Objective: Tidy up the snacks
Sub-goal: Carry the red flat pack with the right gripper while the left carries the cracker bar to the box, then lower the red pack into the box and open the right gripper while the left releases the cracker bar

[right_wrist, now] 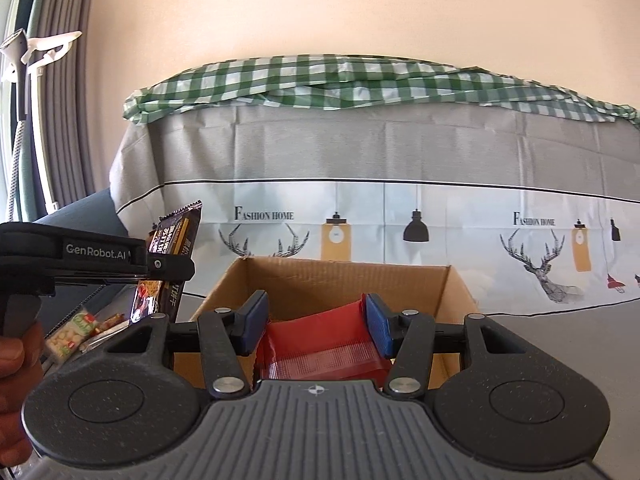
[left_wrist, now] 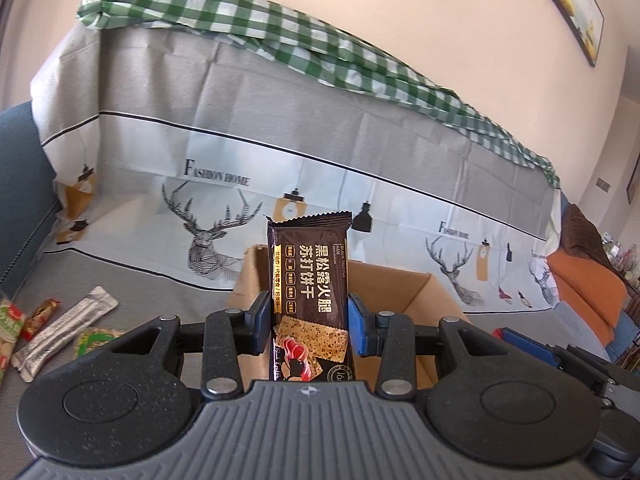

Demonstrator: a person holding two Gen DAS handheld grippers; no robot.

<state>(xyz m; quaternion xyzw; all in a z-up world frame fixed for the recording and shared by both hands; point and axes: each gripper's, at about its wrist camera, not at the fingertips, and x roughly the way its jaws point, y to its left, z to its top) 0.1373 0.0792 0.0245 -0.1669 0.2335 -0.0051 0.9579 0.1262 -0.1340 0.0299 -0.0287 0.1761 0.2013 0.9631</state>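
My left gripper [left_wrist: 309, 314] is shut on a dark brown cracker packet [left_wrist: 310, 264], which stands upright between the blue pads. Just behind it is an open cardboard box [left_wrist: 404, 276]. In the right wrist view my right gripper [right_wrist: 316, 316] is shut on a red packet [right_wrist: 320, 344], held over the near side of the box [right_wrist: 344, 264]. The left gripper [right_wrist: 168, 268] with the brown packet [right_wrist: 176, 236] is left of the box there. Part of the right gripper [left_wrist: 536, 346] shows at the lower right of the left wrist view.
Several loose snack packets [left_wrist: 60, 332] lie on the grey sofa seat left of the box. A deer-print cover [left_wrist: 208, 232] drapes the sofa back, with a green checked cloth [left_wrist: 240, 20] on top. An orange cushion [left_wrist: 584, 300] sits far right. A person's hand [right_wrist: 12, 360] holds the left gripper.
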